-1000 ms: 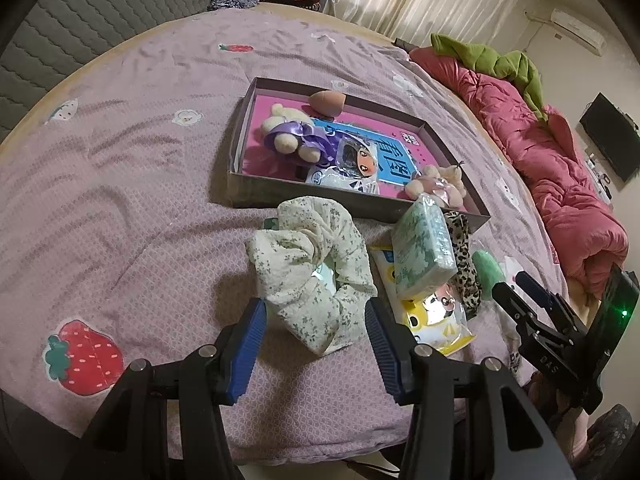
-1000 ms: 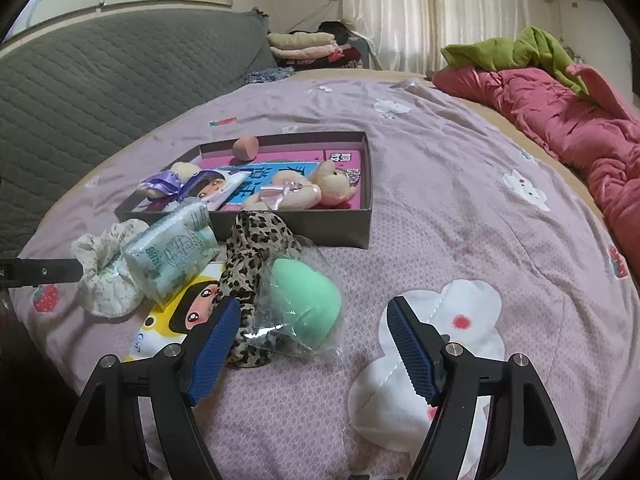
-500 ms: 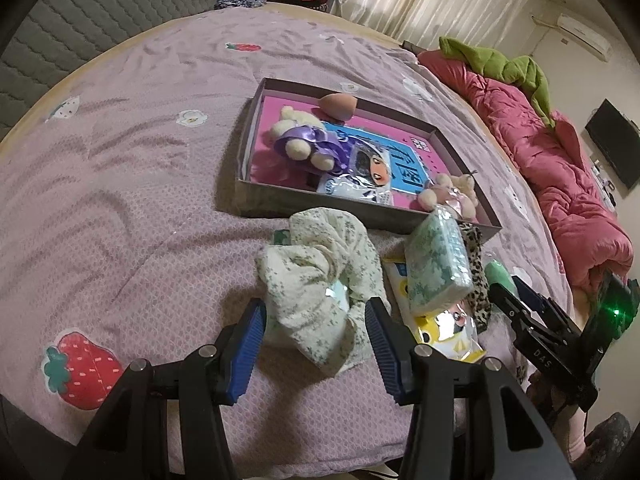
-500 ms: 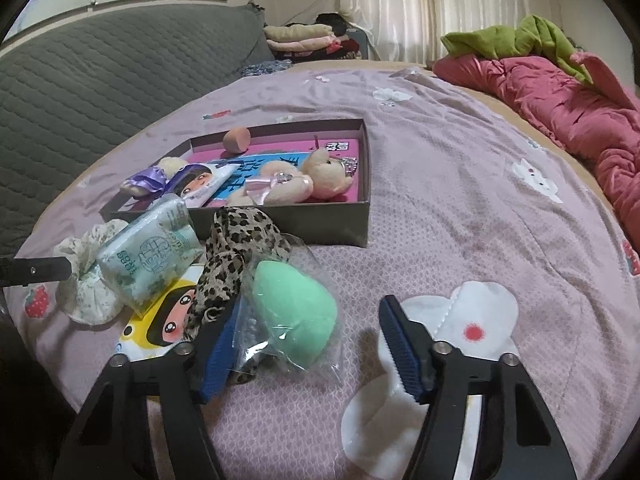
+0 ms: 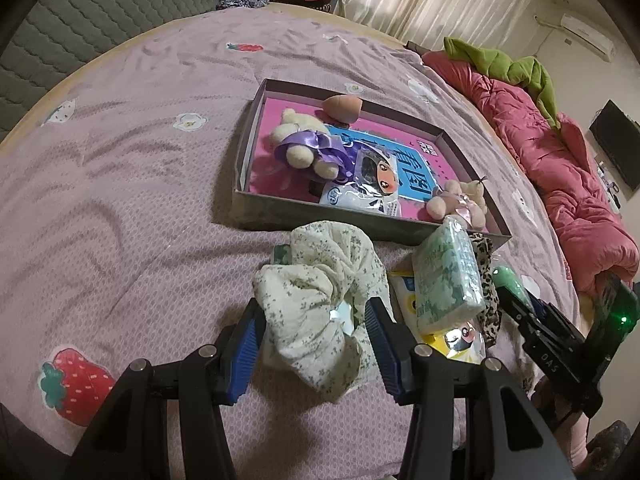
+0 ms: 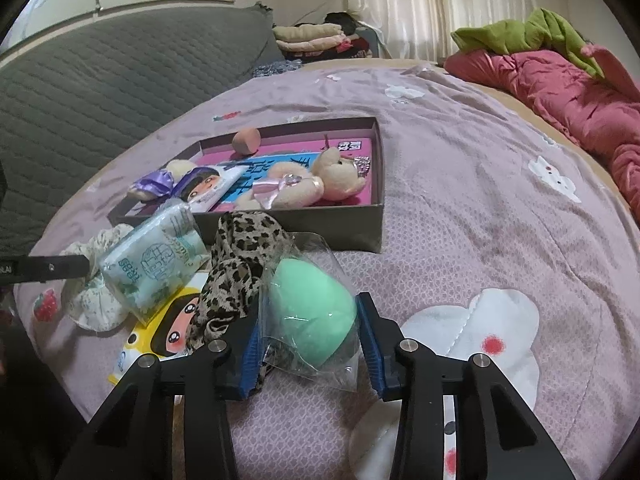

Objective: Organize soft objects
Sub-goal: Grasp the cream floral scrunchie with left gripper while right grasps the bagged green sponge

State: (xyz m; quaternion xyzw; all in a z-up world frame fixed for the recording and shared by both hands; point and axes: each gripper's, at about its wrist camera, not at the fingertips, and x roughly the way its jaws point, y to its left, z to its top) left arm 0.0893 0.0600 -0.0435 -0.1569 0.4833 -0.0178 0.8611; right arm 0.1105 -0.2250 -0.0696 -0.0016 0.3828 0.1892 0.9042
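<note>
Mint-green teardrop makeup sponge in clear crinkly bag: light, squashy, slippery film; take across belly. Right tool closing, pads touching bag. Left tool half-wide, astride cream floral fabric scrunchie.

Bed in a mauve printed sheet is carrying everything. Lying directly on it: shallow grey box, floral scrunchie, yellow cartoon packet, leopard scrunchie, bagged green sponge, pink quilt bunching along the far edge.

Scrunchie before box; tissue pack right; bear in box
</note>
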